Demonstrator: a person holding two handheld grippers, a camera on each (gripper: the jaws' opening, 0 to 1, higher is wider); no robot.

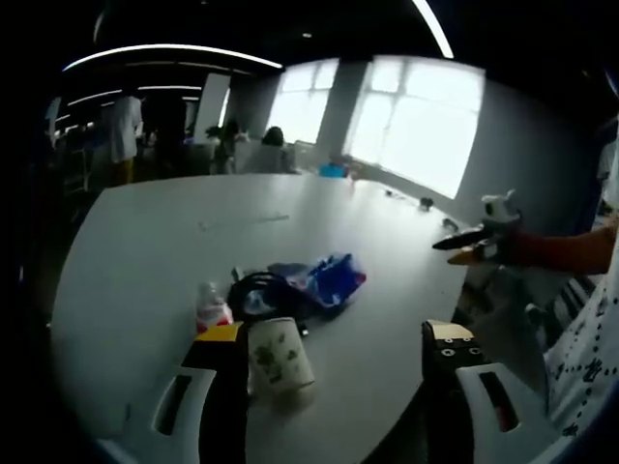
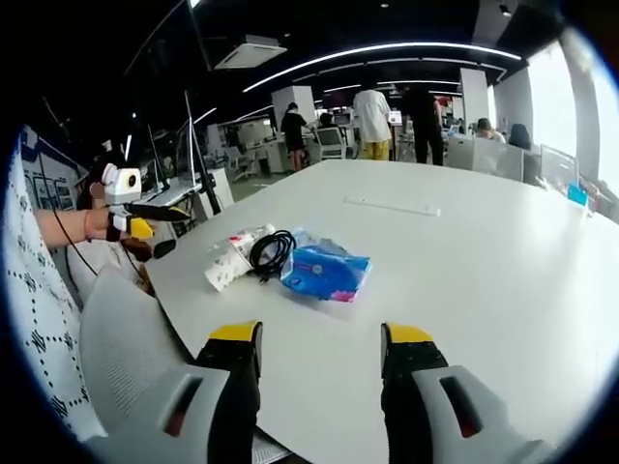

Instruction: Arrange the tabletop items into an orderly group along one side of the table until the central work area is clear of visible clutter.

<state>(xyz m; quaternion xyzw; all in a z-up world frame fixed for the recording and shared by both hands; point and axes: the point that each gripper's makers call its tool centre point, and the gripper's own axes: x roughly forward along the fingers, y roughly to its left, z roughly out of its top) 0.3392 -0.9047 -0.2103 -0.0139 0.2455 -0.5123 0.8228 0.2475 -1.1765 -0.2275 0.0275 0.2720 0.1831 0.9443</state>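
Note:
A small cluster sits near the white table's edge. It holds a white paper cup with a green print, a small bottle with a red label, a coiled black cable and a blue packet. My left gripper is open just in front of the cluster, its left jaw beside the cup and nothing between the jaws. My right gripper is open above bare table, short of the blue packet, the cable and the cup. Each gripper shows in the other's view, off the table's edge.
A thin white strip lies farther out on the table. A white chair back stands at the near edge. Several people, desks and screens are behind the table. Bright windows line one wall.

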